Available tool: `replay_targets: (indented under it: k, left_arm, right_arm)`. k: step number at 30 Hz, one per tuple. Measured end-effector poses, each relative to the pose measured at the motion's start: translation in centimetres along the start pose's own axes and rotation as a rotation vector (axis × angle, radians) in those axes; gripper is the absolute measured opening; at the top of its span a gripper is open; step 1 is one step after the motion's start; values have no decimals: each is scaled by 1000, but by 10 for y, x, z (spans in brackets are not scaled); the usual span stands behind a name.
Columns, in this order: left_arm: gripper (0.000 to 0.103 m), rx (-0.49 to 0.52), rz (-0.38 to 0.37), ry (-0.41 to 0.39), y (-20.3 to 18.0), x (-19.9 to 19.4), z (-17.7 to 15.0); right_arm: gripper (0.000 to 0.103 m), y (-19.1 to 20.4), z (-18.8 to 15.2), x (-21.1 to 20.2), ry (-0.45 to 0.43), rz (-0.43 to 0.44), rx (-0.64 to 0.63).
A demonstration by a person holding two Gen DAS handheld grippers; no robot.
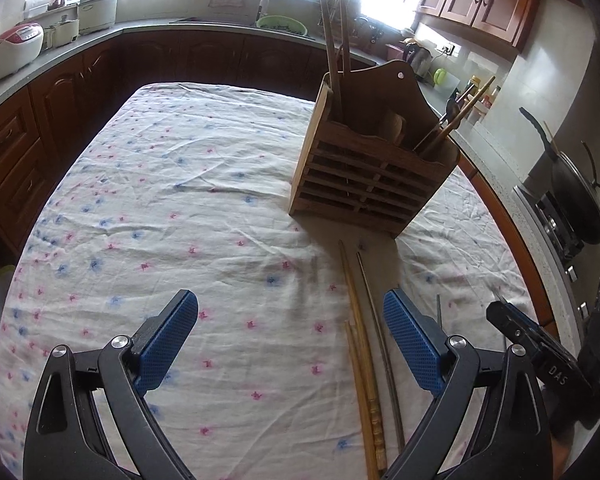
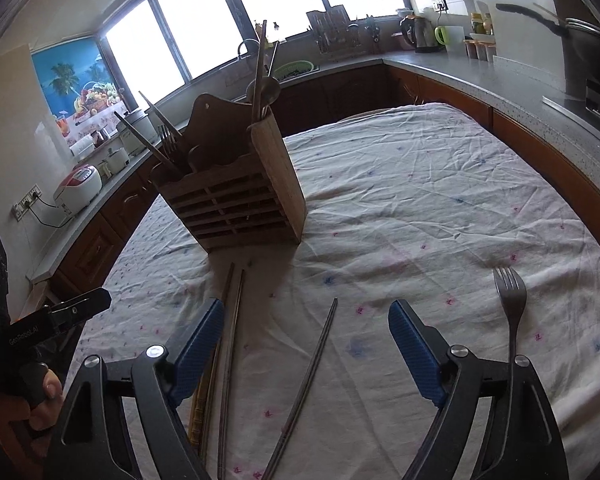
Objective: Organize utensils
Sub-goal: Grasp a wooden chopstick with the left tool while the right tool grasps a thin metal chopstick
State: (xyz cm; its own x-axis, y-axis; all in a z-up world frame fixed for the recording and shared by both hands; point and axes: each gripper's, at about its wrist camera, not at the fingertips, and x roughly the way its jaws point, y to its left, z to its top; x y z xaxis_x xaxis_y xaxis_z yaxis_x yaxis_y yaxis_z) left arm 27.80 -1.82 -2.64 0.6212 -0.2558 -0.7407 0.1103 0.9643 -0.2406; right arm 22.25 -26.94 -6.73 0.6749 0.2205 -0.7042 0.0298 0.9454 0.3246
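A wooden slatted utensil holder (image 1: pixel 364 172) stands on the flowered tablecloth and holds chopsticks, a spoon and a fork; it also shows in the right wrist view (image 2: pixel 236 196). Wooden chopsticks (image 1: pixel 360 332) and a metal chopstick (image 1: pixel 380 328) lie in front of it. In the right wrist view, metal chopsticks (image 2: pixel 234 332), another metal chopstick (image 2: pixel 308 376) and a fork (image 2: pixel 512 308) lie on the cloth. My left gripper (image 1: pixel 290 332) is open and empty above the cloth. My right gripper (image 2: pixel 306 340) is open and empty above the single chopstick.
The table (image 1: pixel 160 184) is ringed by dark wood cabinets and a grey counter (image 2: pixel 500 80). Rice cookers (image 1: pixel 16 44) stand at left, a wok on the stove (image 1: pixel 576 196) at right. The other gripper shows at each view's edge (image 2: pixel 60 316).
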Motion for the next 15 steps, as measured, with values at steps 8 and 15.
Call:
replay_targets:
  k: [8,15]
  left_arm:
    - [80,97,20,64,-28,48,15]
    - [67,147,40,136,-47,94,25]
  right_arm:
    - [34,-5,-2,40,108,-24,-2]
    - [30,-12,1,56,153,-38,-4]
